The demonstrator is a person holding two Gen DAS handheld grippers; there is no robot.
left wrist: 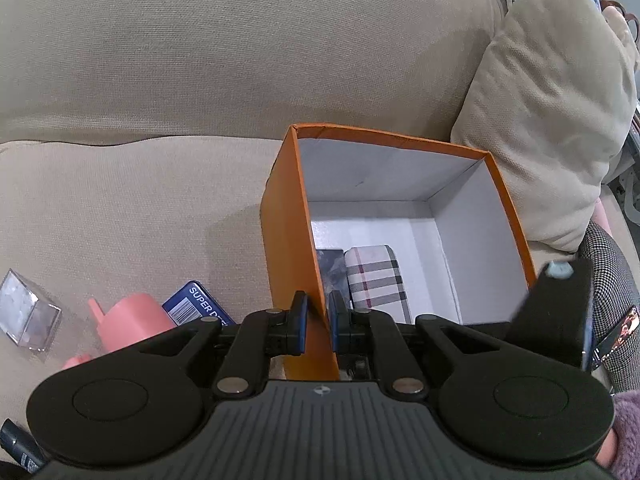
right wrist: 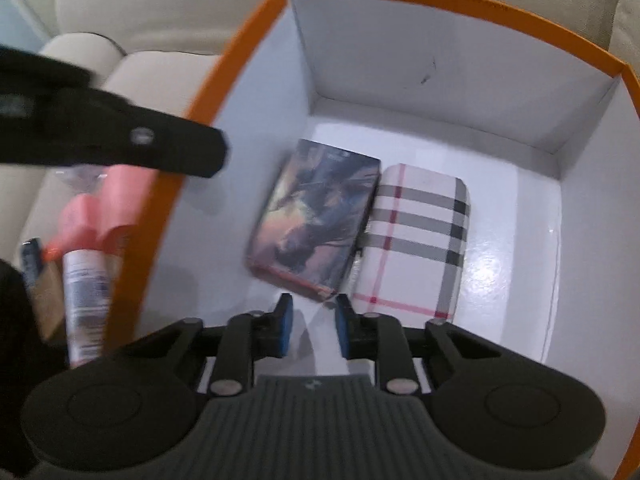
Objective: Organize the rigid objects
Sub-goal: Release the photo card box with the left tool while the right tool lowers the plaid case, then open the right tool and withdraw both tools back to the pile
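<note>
An orange box (left wrist: 288,240) with a white inside stands on a beige sofa seat (left wrist: 120,208). My left gripper (left wrist: 318,320) is shut on the box's left wall, one blue pad on each side of it. On the box floor a dark picture-printed box (right wrist: 316,224) and a plaid case (right wrist: 420,236) lie side by side. My right gripper (right wrist: 315,328) hangs over the box floor just short of the picture box's near corner. Its blue pads stand a little apart, and only white floor shows between them.
Left of the box on the seat lie a pink cup (left wrist: 132,320), a blue "SUPER" carton (left wrist: 196,304), a clear cube (left wrist: 28,312) and a white tube (right wrist: 86,296). A beige cushion (left wrist: 552,120) leans behind the box at the right. A fuzzy purple sleeve (left wrist: 628,420) shows low right.
</note>
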